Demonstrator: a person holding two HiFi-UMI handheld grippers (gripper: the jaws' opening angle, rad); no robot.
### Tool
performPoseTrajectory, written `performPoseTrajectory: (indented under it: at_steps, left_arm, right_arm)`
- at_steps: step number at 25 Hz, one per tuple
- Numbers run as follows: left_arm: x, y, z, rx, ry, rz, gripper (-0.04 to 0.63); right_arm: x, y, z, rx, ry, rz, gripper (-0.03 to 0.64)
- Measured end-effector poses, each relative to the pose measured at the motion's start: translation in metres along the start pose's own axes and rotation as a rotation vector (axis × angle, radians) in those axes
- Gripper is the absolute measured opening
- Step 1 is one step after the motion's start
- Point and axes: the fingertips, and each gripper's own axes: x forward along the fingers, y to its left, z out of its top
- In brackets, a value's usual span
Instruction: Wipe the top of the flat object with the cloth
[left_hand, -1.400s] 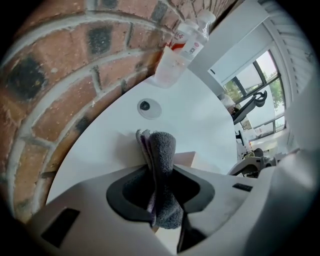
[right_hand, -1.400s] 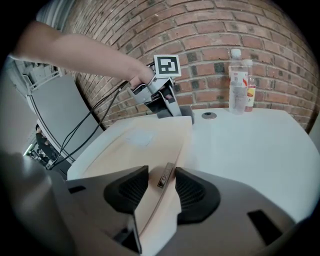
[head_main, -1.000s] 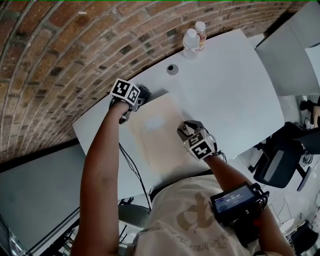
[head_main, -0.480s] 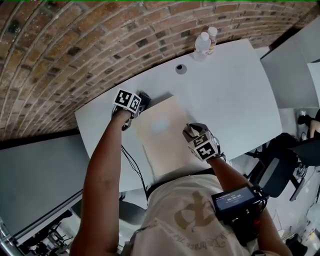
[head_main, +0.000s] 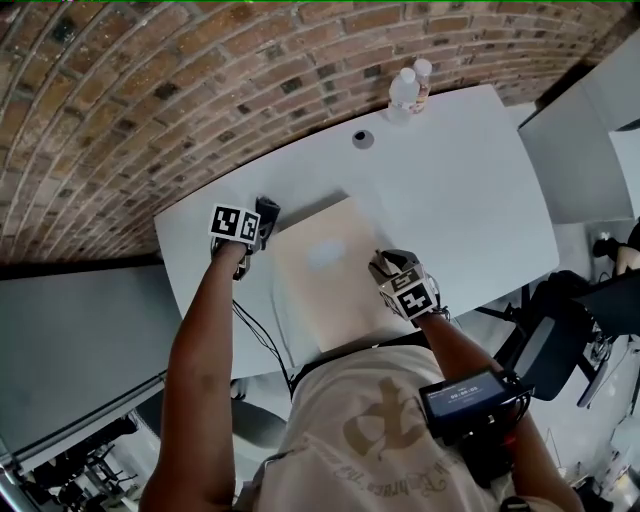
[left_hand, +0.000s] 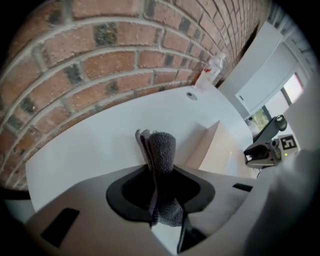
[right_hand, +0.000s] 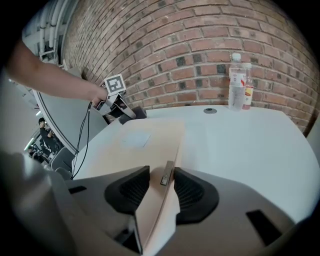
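Two grippers, one job each: the left gripper (left_hand: 161, 180) is pinching the cloth (left_hand: 161, 150) tight between its pads. It's grey terry, folded into a thick wad and sticking out past the tips, so fabric rather than plastic is meeting the surface. It's hanging over bare table (head_main: 450, 180) just off the board's (head_main: 325, 275) far-left corner, toward the wall-side edge, so it isn't wiping yet; can't tell if it's touching the table. The right gripper (right_hand: 162, 187) is sitting at the board's near-right corner, jaws wide and just been closing a bit. They're straddling the right edge, one pad over the top face and the other beside the edge, not clamping as far as I'm seeing. I'm reading that as steadying the board so it isn't sliding under the strokes. The board is lying flat near the table's front edge: thin, rigid, pale beige, matte, with a paler square patch (head_main: 322, 255) mid-face and a small tab (right_hand: 166, 173) on the edge between the pads. The table is looking smooth and white, likely slippery. Two clear plastic bottles (head_main: 404, 88) are standing at the far edge by the brick wall (head_main: 150, 90), well apart.
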Motion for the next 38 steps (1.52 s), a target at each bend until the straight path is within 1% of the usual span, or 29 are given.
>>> performPoseTrajectory:
  at_steps: [2, 3, 4, 6, 8, 10, 12, 15, 18, 21, 23, 27, 34, 38]
  left_arm:
    - [-0.019, -0.005, 0.007, -0.049, -0.115, -0.006, 0.120]
    - [-0.029, -0.011, 0.013, -0.056, -0.168, -0.010, 0.120]
    - [-0.039, -0.020, 0.019, -0.051, -0.212, -0.017, 0.120]
    - [-0.055, -0.048, 0.031, -0.020, -0.275, -0.050, 0.120]
    - [-0.061, -0.083, 0.040, 0.013, -0.303, -0.104, 0.120]
    - [-0.058, -0.118, 0.044, 0.049, -0.300, -0.157, 0.120]
    - [-0.049, -0.149, 0.047, 0.078, -0.283, -0.192, 0.120]
    - [-0.030, -0.183, 0.050, 0.090, -0.261, -0.224, 0.120]
    - [-0.007, -0.205, 0.059, 0.067, -0.247, -0.232, 0.120]
    - [0.012, -0.219, 0.073, 0.002, -0.245, -0.248, 0.120]
    - [0.022, -0.222, 0.075, -0.036, -0.232, -0.243, 0.120]
    - [0.030, -0.217, 0.072, -0.051, -0.212, -0.202, 0.121]
    - [0.023, -0.182, 0.047, -0.142, -0.186, -0.159, 0.124]
    - [0.016, -0.164, 0.035, -0.149, -0.187, -0.127, 0.124]
  right_arm:
    - [-0.002, 0.000, -0.001, 0.004, -0.008, 0.002, 0.166]
    - [-0.002, 0.000, 0.000, 0.004, -0.010, 0.001, 0.166]
    - [-0.002, 0.000, 0.000, 0.005, -0.012, -0.001, 0.166]
    - [-0.001, -0.001, 0.000, 0.010, -0.016, -0.003, 0.166]
    - [0.000, -0.002, -0.002, 0.027, -0.016, -0.004, 0.166]
    - [0.001, -0.002, -0.005, 0.048, -0.013, -0.003, 0.166]
    - [-0.001, -0.002, -0.004, 0.066, -0.015, 0.003, 0.166]
    - [-0.003, -0.001, -0.002, 0.088, -0.024, 0.016, 0.166]
    - [-0.002, -0.001, -0.004, 0.097, -0.026, 0.018, 0.166]
    - [0.000, -0.002, -0.007, 0.102, -0.020, 0.013, 0.164]
    - [0.001, -0.002, -0.006, 0.099, -0.020, 0.014, 0.164]
    - [0.000, -0.003, -0.007, 0.095, -0.019, 0.017, 0.164]
    - [0.000, -0.004, -0.009, 0.108, -0.017, 0.021, 0.166]
    - [-0.001, -0.004, -0.008, 0.102, -0.011, 0.027, 0.166]
